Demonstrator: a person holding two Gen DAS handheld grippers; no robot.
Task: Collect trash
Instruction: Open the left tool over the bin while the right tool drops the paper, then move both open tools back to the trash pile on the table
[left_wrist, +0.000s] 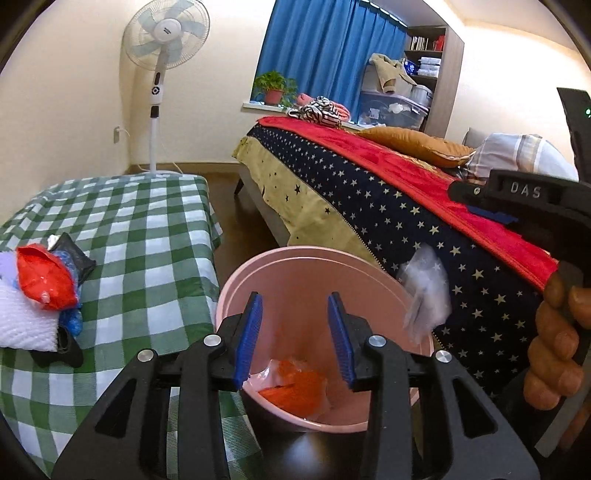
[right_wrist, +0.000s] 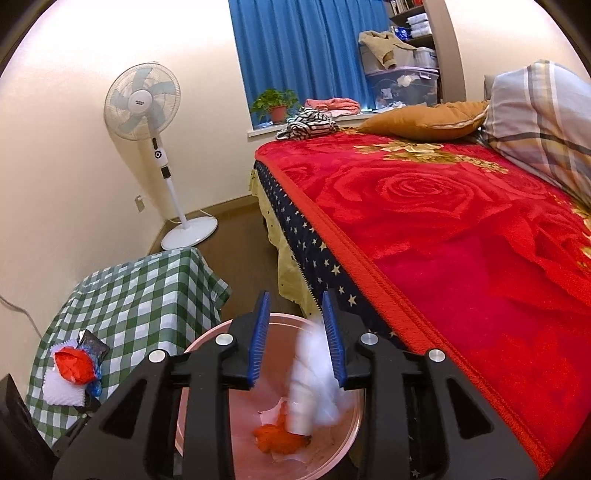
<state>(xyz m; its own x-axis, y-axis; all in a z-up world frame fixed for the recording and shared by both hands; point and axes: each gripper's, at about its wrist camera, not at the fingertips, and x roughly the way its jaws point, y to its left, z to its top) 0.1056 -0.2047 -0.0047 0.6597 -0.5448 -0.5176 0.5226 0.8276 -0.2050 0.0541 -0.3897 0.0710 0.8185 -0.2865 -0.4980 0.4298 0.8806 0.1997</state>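
Both grippers hang over the pink bin (left_wrist: 325, 280), which stands on the floor between the checked table (left_wrist: 147, 236) and the bed (right_wrist: 461, 240). The left gripper (left_wrist: 295, 339) has its blue pads parted with nothing between them; an orange wrapper (left_wrist: 295, 391) lies in the bottom of the bin at about 6 o'clock from its tips. The right gripper (right_wrist: 295, 339) is likewise parted, and a white plastic bag (right_wrist: 314, 376), blurred, lies against its right pad and runs down into the bin — whether that pad still bears on it I cannot tell, though it looks let go. What is left to collect sits on the table: a pile of trash (left_wrist: 44, 288) — a red crumpled bag on white foam mesh, with blue and black scraps. From the left gripper it lies at about 9 o'clock, near; from the right gripper at about 8 o'clock, further off across the bin. So the left hand is the nearer one, I judge. The pile's long axis runs roughly toward and away from the camera along the table edge.
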